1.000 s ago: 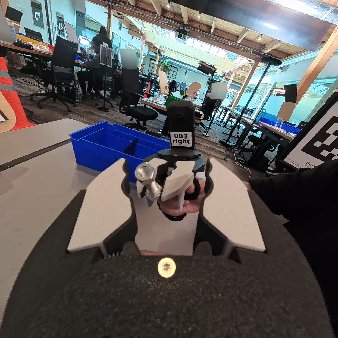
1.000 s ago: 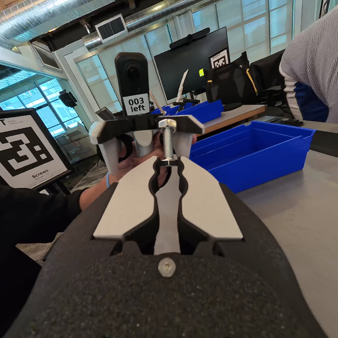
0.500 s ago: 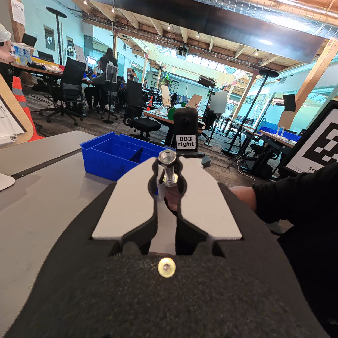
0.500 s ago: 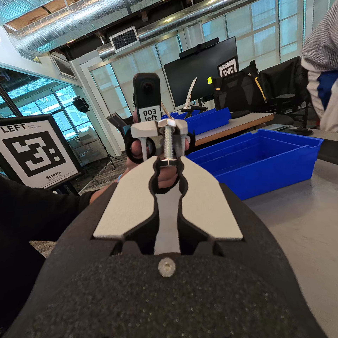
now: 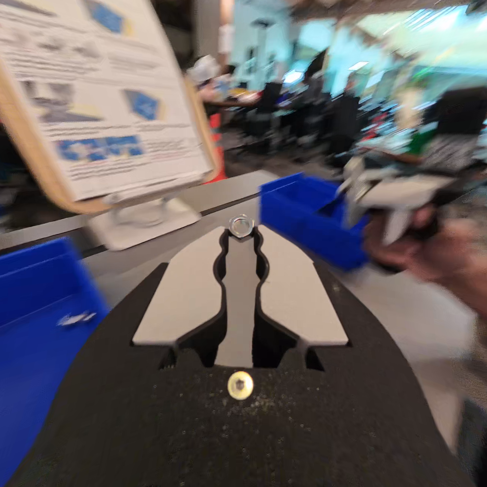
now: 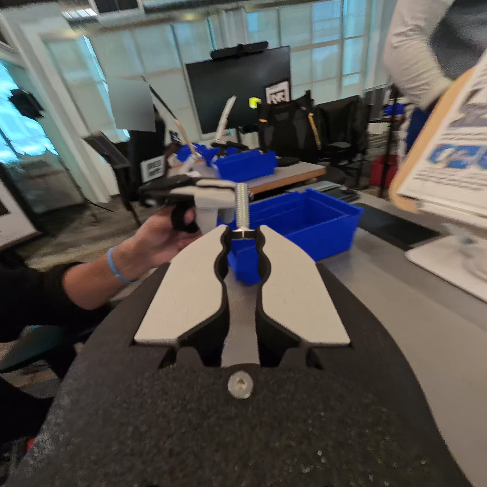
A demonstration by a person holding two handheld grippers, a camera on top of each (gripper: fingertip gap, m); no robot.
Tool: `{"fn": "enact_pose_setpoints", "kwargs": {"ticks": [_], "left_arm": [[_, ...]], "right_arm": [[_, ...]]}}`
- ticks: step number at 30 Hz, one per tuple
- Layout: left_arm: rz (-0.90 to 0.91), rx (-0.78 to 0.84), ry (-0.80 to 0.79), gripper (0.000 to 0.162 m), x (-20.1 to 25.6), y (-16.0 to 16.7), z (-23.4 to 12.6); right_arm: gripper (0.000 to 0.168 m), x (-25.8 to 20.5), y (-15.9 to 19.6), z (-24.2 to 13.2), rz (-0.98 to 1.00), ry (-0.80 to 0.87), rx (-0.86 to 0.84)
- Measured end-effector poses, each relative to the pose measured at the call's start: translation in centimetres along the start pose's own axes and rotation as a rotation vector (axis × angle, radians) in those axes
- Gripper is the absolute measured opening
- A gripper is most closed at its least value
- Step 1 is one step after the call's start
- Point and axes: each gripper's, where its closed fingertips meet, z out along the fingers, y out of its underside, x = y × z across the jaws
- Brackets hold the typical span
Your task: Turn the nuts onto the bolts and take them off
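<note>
My left gripper [image 5: 241, 233] is shut on a silver hex nut [image 5: 240, 226] pinched flat between its tips, hole facing the camera. My right gripper [image 6: 242, 235] is shut on the head of a silver bolt [image 6: 241, 205], which stands upright with its threaded end bare at the top. In the right wrist view the left gripper [image 6: 210, 193] lies on its side just left of the bolt thread, held by a hand. In the left wrist view the right gripper [image 5: 369, 192] is blurred at the far right, apart from the nut.
A grey table [image 5: 382, 316] lies below. A blue bin [image 5: 303, 218] stands behind the nut, and it also shows in the right wrist view [image 6: 303, 224]. A second blue bin [image 5: 39, 303] at the left holds small metal parts. A printed board on a white stand [image 5: 100, 100] stands at the back. Left tips to right tips: about 10 centimeters.
The left gripper, open 1 s ago, had closed on the nut on the bolt's end by 0.5 s ago. The nut is now off the bolt and has swung left. The bolt's thread end is bare.
</note>
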Motion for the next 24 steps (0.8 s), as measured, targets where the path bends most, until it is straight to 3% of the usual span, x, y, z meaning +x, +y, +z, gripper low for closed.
{"fn": "enact_pose_setpoints", "kwargs": {"ticks": [2,6,9,11,14,17,20,24], "left_arm": [[0.053,-0.056,-0.162,0.017,-0.8,3.3,-0.2],[0.027,-0.165,-0.095,0.017,2.8,8.8,0.4],[0.033,-0.203,-0.018,0.017,4.6,10.4,0.7],[0.037,-0.201,-0.001,0.017,4.8,10.7,1.0],[0.003,-0.225,0.033,0.017,5.1,11.3,1.6],[-0.002,-0.242,0.048,0.017,5.3,12.0,2.1],[0.036,-0.249,0.052,0.017,5.4,12.2,2.2],[0.11,-0.253,0.031,0.017,5.1,12.4,2.0]], "right_arm": [[0.017,1.7,-1.4,-2.2,-0.059,0.095,-0.074],[0.018,7.5,-5.0,-10.1,-0.15,0.416,-0.192],[0.018,13.7,-4.1,-16.7,-0.144,0.665,-0.427],[0.018,18.3,-1.6,-20.1,-0.082,0.76,-0.629],[0.018,24.7,3.7,-22.1,0.042,0.714,-0.911],[0.019,28.3,9.6,-21.9,0.152,0.55,-1.121],[0.019,30.2,13.9,-22.6,0.088,0.435,-1.348],[0.019,31.8,16.5,-22.4,0.01,0.361,-1.443]]}}
